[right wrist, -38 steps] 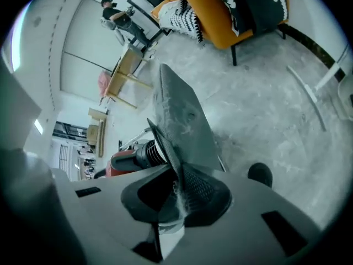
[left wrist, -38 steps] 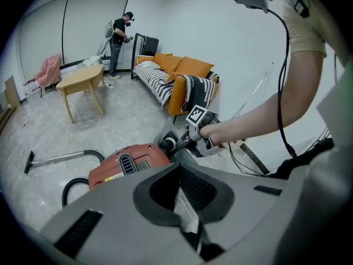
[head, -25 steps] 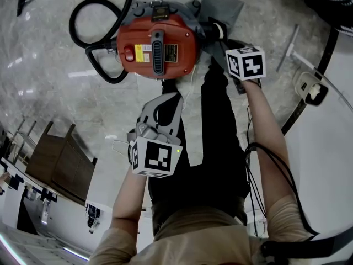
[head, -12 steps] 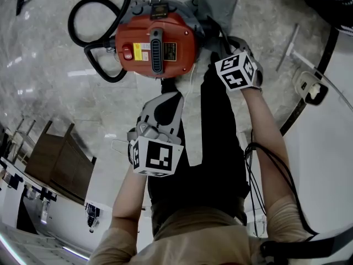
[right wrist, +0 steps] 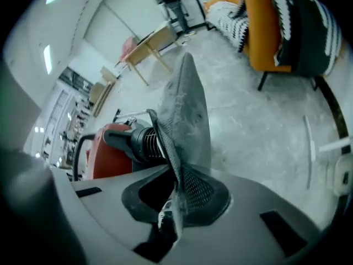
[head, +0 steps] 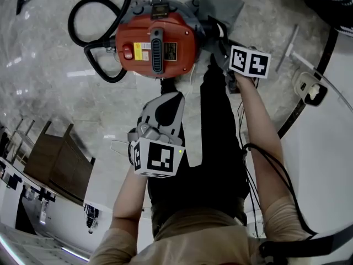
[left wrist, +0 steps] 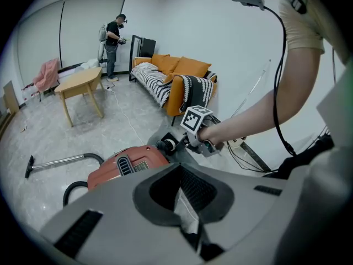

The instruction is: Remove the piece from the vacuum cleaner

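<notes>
Left tongs (head: 175, 97) closed, nothing between them, above the marble floor (head: 55, 93); right tongs (right wrist: 175, 202) clamped on the grey cloth piece (right wrist: 187, 115), cloth meeting the ribbed black neck (right wrist: 146, 142) at the red vacuum cleaner's (head: 157, 46) side; black hose (head: 91, 21) looped beyond

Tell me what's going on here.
A person stands over a red vacuum on the floor, a gripper in each hand. The right gripper is clamped on the grey cloth piece beside the vacuum's ribbed black neck; the piece is not yet pulled clear. The left gripper hangs back above the floor, jaws together and empty, touching nothing.
</notes>
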{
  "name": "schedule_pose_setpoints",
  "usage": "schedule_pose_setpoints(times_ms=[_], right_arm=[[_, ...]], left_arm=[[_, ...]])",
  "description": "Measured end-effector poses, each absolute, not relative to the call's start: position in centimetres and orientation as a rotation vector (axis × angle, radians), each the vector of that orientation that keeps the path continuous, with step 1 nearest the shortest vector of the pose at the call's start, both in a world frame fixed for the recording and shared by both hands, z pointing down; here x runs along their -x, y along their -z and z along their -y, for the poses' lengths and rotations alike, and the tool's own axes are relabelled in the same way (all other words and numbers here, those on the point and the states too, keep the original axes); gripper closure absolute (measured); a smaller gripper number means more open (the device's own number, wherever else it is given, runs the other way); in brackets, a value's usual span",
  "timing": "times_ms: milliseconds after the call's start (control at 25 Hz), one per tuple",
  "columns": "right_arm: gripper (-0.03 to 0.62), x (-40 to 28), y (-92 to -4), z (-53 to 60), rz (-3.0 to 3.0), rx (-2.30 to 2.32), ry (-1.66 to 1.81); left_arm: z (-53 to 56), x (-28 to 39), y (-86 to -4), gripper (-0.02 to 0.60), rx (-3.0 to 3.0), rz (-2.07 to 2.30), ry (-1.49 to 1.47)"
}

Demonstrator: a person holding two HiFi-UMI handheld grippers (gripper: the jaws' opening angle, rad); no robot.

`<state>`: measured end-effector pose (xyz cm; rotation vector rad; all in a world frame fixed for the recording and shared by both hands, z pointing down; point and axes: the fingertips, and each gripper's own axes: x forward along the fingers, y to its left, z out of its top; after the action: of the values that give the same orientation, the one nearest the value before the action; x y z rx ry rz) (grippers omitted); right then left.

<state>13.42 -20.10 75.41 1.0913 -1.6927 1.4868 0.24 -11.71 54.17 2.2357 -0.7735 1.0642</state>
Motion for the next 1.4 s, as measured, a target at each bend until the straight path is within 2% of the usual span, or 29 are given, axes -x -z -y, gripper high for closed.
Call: schedule_pose_setpoints(times_ms=[280, 440, 760, 920, 1400], right_arm=[[0.549, -13.2, -75.5, 20.1, 1.584, -1.156, -1.945], [0.548, -13.1, -75.5, 20.1, 1.58, -1.129, -2.003], [0.556, -14.2, -75.5, 20.3, 1.721, -0.867, -1.154], [0.56, -14.4, -75.8, 20.2, 1.738, -0.818, -0.981], [0.56, -14.5, -75.8, 20.2, 1.771, -0.796, -0.759]], left_arm=[[11.3, -0.2, -54.4, 0.581, -2.231, 0.77, -1.065], [11.5, -0.3, -54.4, 0.582, -2.23, 0.771, -1.063], [11.3, -0.1, -54.6, 0.581, -2.222, 0.772, -1.073], [11.5, -0.3, -54.7, 0.582, -2.222, 0.767, -1.065], [11.8, -0.1, -54.9, 0.583, -2.219, 0.765, -1.072]])
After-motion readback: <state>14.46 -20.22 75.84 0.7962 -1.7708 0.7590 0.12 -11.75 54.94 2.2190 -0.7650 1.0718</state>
